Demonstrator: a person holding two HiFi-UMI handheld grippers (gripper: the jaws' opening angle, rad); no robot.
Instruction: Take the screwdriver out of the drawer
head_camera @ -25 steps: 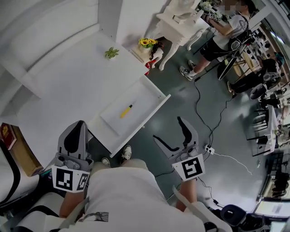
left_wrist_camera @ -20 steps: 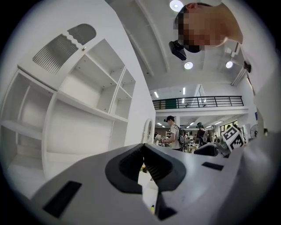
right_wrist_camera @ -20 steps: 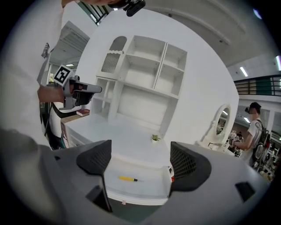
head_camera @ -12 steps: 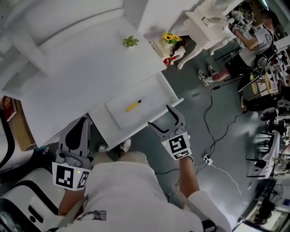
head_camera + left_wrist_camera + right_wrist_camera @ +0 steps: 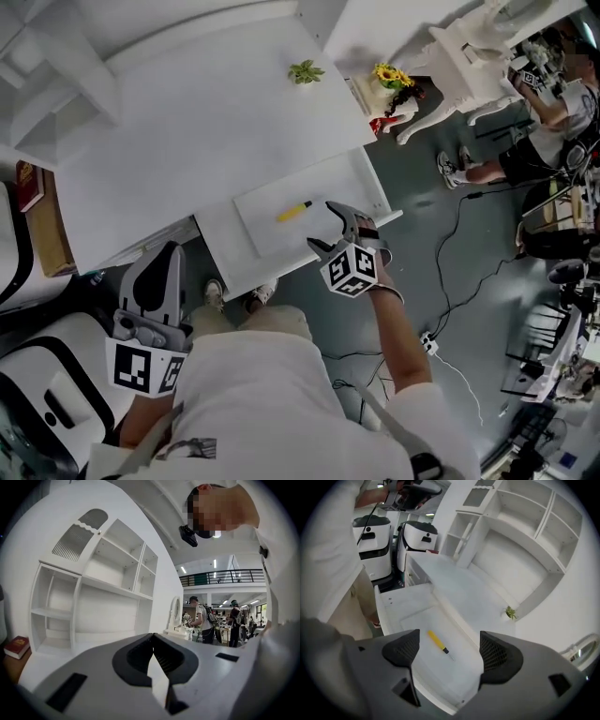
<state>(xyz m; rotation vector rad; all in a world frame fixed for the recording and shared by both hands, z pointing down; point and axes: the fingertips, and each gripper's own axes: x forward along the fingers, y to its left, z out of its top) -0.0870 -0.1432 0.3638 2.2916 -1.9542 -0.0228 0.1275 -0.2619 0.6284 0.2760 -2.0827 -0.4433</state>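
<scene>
White desk [image 5: 187,122], centre frame: open drawer [image 5: 262,234] holding yellow screwdriver [image 5: 293,211]. Right gripper [image 5: 322,225] over drawer front, jaws apart, empty. Left gripper [image 5: 165,258], lower left, jaws together.

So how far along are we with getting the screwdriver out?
Done: the drawer stands open, with the screwdriver lying loose on its floor. In hand: the right gripper hangs open above the drawer's front, the screwdriver framed between its fingers but untouched. Left: lower, grip it and lift it out. The left gripper is shut and empty, held back.
</scene>
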